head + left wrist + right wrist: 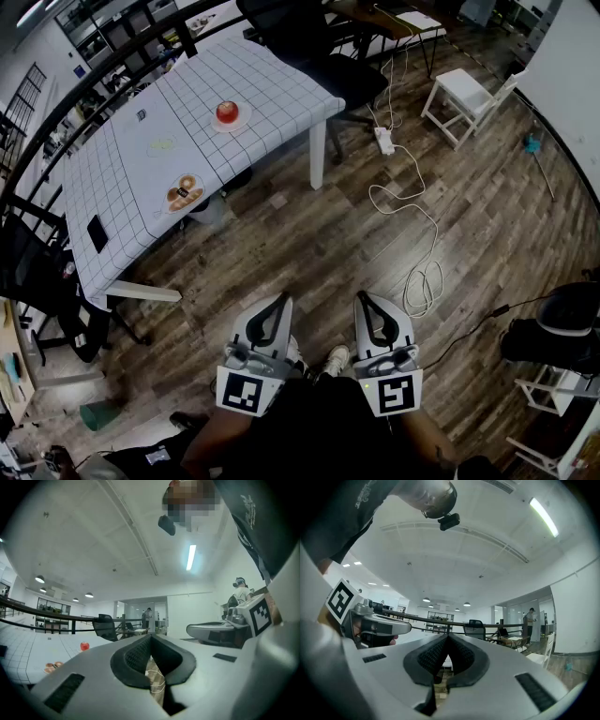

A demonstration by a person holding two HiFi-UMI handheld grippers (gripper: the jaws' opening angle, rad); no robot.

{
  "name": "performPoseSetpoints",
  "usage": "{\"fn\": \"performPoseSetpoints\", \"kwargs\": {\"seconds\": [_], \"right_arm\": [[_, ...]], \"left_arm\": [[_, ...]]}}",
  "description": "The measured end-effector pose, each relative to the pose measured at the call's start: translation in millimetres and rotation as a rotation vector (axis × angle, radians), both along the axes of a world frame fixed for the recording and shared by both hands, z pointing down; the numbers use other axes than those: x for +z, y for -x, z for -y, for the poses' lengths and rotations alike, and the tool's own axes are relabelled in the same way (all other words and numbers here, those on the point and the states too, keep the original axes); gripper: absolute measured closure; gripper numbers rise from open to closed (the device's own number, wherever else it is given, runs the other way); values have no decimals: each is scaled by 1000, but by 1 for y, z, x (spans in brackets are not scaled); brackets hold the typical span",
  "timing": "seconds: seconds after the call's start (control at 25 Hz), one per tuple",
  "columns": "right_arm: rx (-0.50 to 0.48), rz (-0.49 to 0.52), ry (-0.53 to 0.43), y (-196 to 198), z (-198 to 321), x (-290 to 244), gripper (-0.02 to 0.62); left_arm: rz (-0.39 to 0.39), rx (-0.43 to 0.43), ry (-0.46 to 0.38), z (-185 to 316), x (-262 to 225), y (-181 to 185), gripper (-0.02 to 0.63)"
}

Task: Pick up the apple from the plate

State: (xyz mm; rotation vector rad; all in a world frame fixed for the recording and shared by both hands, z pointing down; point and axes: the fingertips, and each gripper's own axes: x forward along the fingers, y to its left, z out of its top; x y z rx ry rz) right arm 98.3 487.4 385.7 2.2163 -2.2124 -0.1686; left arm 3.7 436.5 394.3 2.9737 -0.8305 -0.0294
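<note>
A: Entry one, claws?
B: Left gripper: jaws together, empty. Right gripper: likewise, pads met, nothing held.
A: Entry two, apple?
B: Apple: on plate, on table, well apart from both. Handling: step closer, spread one claw before arrival, close across the middle. Stem probably up, but too small to tell.

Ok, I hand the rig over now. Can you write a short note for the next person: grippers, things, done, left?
Left gripper: shut, empty, close to the body.
Right gripper: shut, empty, beside the left one.
Apple: on its plate on the checked table, far ahead, out of reach.
Done: nothing yet.
Left: walk to the table, open one gripper, close it on the apple, lift it off the plate.
</note>
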Motion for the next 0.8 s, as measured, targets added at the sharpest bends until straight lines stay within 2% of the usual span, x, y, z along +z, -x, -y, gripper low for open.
{"fn": "performPoseSetpoints", "kwargs": {"seconds": [0.4,0.64,0.8], "right_arm": [[-2,0,5,7,-16,-1,572],[-73,11,-22,23,-11,-1,572],[-112,5,-5,36,2,4,571]], "left_arm": [[-2,14,-18,-16,-6,3,595],[-4,-41,-27,-7,-7,17,595],[-6,-70,-30,5,-8,29,595]]}}
